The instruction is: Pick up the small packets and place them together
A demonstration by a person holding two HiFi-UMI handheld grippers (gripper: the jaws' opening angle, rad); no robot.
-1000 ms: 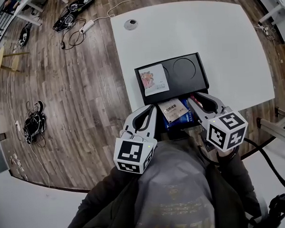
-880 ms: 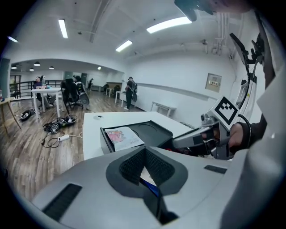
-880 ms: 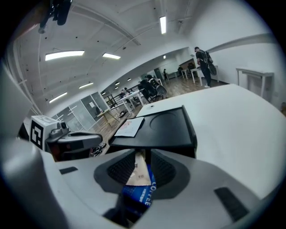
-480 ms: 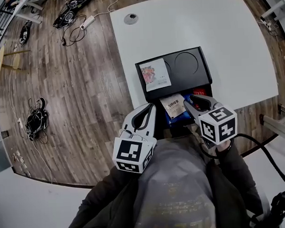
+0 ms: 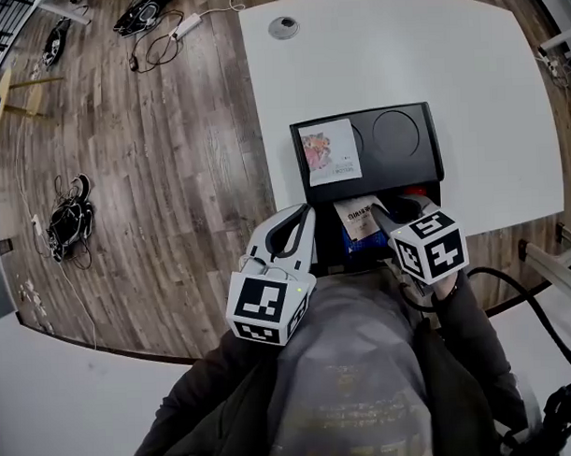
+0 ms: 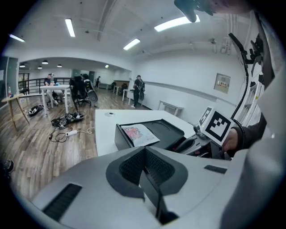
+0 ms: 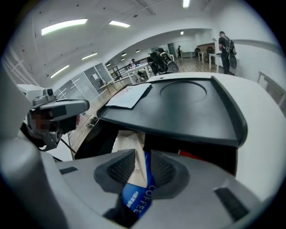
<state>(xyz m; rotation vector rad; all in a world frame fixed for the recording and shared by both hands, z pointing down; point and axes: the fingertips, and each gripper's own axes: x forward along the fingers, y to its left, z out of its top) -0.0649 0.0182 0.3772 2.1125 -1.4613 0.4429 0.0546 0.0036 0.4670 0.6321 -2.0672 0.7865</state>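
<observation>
The beige paper packet (image 7: pixel 128 144) and the blue foil packet marked COFFEE (image 7: pixel 135 200) stand side by side between the jaws of the right gripper (image 7: pixel 142 166), whose pads clamp both; the pair sits at the 6 o'clock edge of the black plastic tray unit (image 5: pixel 395 164), at the mouth of its lower compartment. A third item, the white flat packet with a pink picture (image 5: pixel 330 152), lies on the unit's top surface at the 9 o'clock side, well apart from the gripped pair. Assessment: the task is partly complete, with one packet laid out and two in hand but not yet joined to it. The left gripper (image 6: pixel 144 172) has its jaws together with nothing between them, and waits at 8 o'clock of the unit, off the table edge. A red item (image 5: pixel 416 191), too hidden to identify, shows in the compartment at 3 o'clock of the gripped pair. Obstruction: the top surface's front lip overhangs the compartment just above the held packets. The unit rests on a white table (image 5: pixel 429 58); a wooden floor (image 5: pixel 144 181) lies at 9 o'clock.
</observation>
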